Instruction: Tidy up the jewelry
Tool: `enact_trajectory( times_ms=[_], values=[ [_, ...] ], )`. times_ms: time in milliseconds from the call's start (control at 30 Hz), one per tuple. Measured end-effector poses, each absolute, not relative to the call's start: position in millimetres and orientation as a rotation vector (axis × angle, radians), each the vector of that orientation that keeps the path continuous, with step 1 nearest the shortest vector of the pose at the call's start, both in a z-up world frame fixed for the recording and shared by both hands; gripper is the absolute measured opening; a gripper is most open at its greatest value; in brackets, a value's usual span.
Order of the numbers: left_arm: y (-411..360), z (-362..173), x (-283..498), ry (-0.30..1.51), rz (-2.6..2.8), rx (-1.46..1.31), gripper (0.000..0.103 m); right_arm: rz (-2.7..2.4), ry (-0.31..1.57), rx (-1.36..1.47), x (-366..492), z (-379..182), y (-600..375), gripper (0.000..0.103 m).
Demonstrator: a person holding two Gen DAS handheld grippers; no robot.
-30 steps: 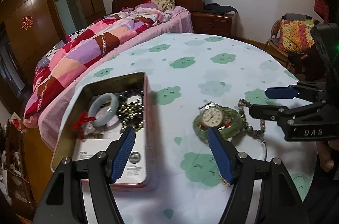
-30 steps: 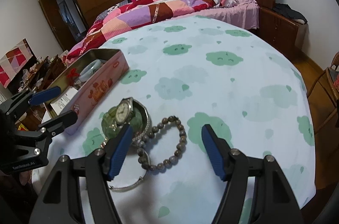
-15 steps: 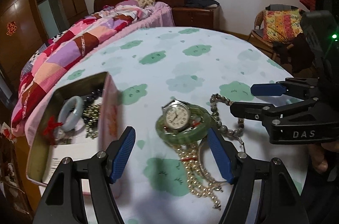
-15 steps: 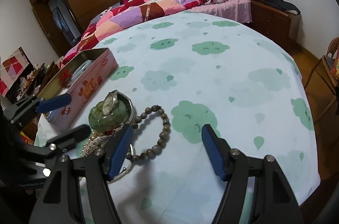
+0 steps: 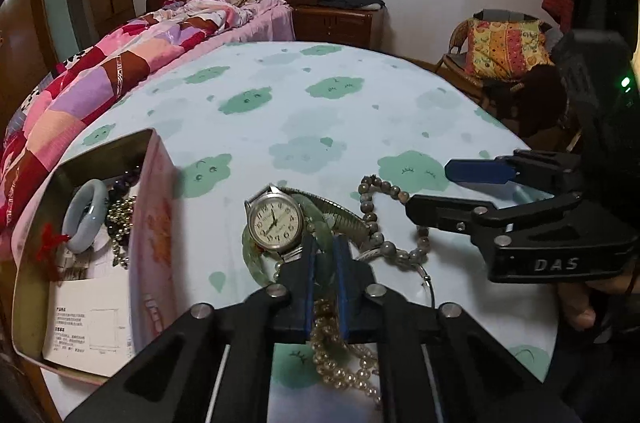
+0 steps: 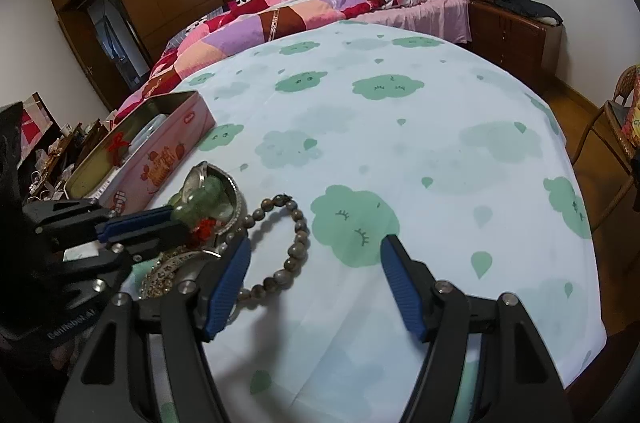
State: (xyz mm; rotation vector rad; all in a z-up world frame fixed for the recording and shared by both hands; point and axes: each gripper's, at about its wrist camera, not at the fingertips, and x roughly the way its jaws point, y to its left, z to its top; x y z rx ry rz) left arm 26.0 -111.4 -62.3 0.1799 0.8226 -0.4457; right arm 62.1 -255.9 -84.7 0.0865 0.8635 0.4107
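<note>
A pile of jewelry lies on the cloud-print tablecloth: a silver watch (image 5: 274, 221) on top of a green bangle (image 5: 252, 255), a grey bead bracelet (image 5: 384, 187) and a pearl necklace (image 5: 344, 363). My left gripper (image 5: 323, 243) is closing its jaws, and the bangle's near rim sits pinched between the blue pads. From the right wrist view, the left gripper (image 6: 176, 221) reaches the green bangle (image 6: 208, 203) from the left. My right gripper (image 6: 316, 243) stands open just right of the bead bracelet (image 6: 298, 227), with nothing between its fingers.
An open pink tin (image 5: 152, 223) stands left of the pile and holds a pale bangle (image 5: 86, 215), dark beads and a paper card. A thin silver bangle (image 5: 430, 283) lies under the pile. A bed stands behind the table, a chair (image 5: 504, 51) at the right.
My left gripper swung right from in front of the tin to the pile, dipped, and its jaws went from wide open to closed on the green bangle. The right gripper stayed open and in place.
</note>
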Motion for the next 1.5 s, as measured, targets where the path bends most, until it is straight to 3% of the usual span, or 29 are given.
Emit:
enact_trajectory(
  times_ms=[233, 400, 667, 867, 1133, 1233, 1500],
  values=[
    [-92.0, -20.9, 9.7, 0.727, -0.438, 0.116, 0.005, 0.423, 0.861, 0.062, 60.0, -83.1, -249.7, 0.07],
    [-83.9, -1.2, 6.4, 0.681, -0.453, 0.098, 0.005, 0.42, 0.872, 0.012, 62.1, -87.2, -240.5, 0.05],
    [-76.3, 11.3, 17.0, 0.661, -0.466, 0.066, 0.005, 0.395, 0.871, -0.078, 63.2, -89.3, -230.3, 0.046],
    [-75.9, 13.9, 17.9, 0.656, -0.48, 0.057, 0.005, 0.393, 0.861, -0.081, 63.5, -89.8, -233.6, 0.033],
    [-78.7, 11.9, 24.4, 0.67, -0.485, 0.066, 0.005, 0.508, 0.786, 0.031, 56.9, -62.0, -233.0, 0.037],
    [-77.9, 6.7, 29.9, 0.69, -0.493, 0.055, 0.005, 0.602, 0.799, 0.019, 55.9, -61.2, -215.5, 0.056],
    [-82.8, -46.7, 47.6, 0.838, -0.484, 0.066, 0.005, 0.58, 0.841, -0.08, 60.3, -75.8, -193.4, 0.063]
  ],
)
